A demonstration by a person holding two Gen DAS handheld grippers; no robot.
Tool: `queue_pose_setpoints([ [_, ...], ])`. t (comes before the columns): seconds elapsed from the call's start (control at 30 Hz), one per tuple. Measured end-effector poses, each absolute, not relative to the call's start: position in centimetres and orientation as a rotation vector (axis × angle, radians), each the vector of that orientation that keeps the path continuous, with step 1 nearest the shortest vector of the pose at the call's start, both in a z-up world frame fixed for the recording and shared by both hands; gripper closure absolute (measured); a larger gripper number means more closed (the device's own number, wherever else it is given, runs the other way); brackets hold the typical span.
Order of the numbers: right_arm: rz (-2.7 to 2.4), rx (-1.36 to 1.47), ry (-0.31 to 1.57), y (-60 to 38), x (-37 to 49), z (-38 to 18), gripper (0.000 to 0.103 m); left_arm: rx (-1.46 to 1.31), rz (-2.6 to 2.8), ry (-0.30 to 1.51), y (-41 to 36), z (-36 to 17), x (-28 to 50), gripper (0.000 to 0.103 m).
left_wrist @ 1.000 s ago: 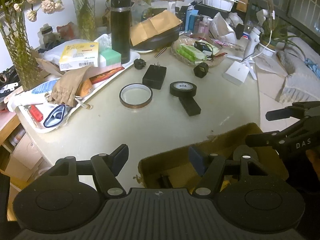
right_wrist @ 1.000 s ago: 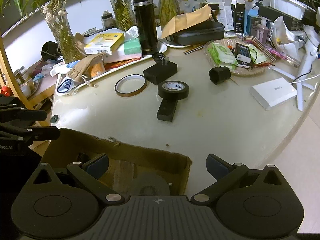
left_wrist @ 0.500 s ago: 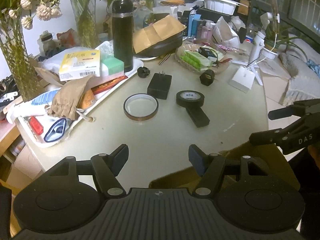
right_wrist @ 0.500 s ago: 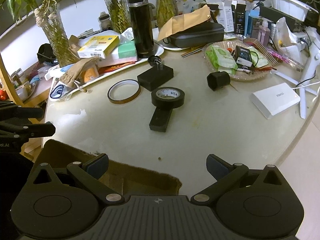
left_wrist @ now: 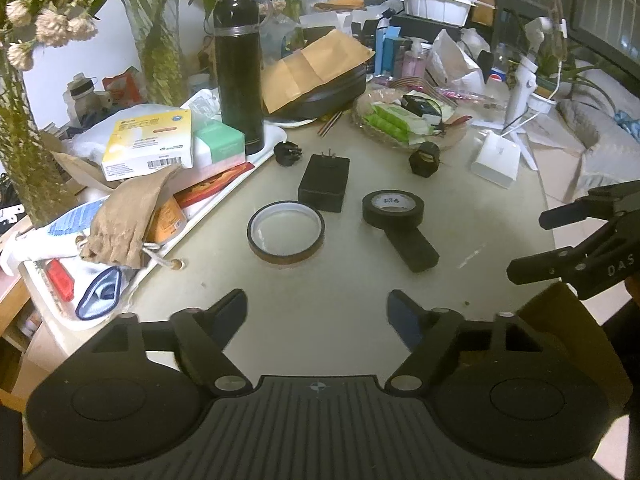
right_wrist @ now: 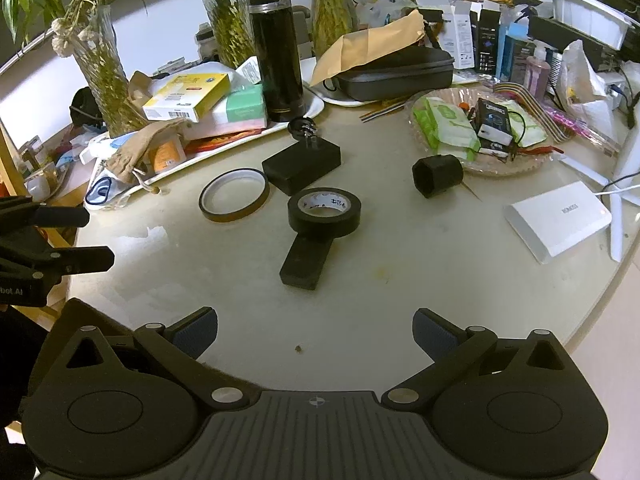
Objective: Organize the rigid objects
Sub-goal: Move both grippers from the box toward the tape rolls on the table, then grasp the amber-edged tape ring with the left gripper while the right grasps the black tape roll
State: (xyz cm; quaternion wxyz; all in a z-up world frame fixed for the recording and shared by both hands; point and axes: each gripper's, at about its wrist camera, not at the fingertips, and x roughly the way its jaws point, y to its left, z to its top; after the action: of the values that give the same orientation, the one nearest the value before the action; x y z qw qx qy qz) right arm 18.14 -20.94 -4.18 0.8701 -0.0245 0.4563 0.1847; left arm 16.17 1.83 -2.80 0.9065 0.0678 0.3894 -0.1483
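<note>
Pretty much nothing's been sorted yet: the black tape roll (right_wrist: 324, 212), amber tape ring (right_wrist: 234, 196) and black charger (right_wrist: 302, 164) are left mid-frame on the counter (right_wrist: 400, 280). Left gripper (left_wrist: 316, 312) jaws are opening, right gripper (right_wrist: 316, 330) jaws released, both empty.

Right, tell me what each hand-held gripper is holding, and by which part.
Nothing. The left hand-held gripper has empty, opening jaws; the right hand-held gripper is open and empty over the table.

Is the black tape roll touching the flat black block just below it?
Touching. In the right wrist view the black tape roll sits on the far end of the flat black block, overlapping it with no gap.
</note>
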Motion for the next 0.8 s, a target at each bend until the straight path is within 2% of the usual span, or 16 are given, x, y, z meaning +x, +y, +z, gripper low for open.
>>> queue_pose_setpoints([
  [0.6,0.406,-0.025,0.962,-20.9,23.3,-6.2,0.000,0.214,-0.313,0.804,1.7,-6.2,22.1,0.020],
  [0.8,0.434,-0.037,0.952,-20.3,24.9,-6.7,0.000,0.243,-0.328,0.836,1.6,-7.7,24.3,0.016],
])
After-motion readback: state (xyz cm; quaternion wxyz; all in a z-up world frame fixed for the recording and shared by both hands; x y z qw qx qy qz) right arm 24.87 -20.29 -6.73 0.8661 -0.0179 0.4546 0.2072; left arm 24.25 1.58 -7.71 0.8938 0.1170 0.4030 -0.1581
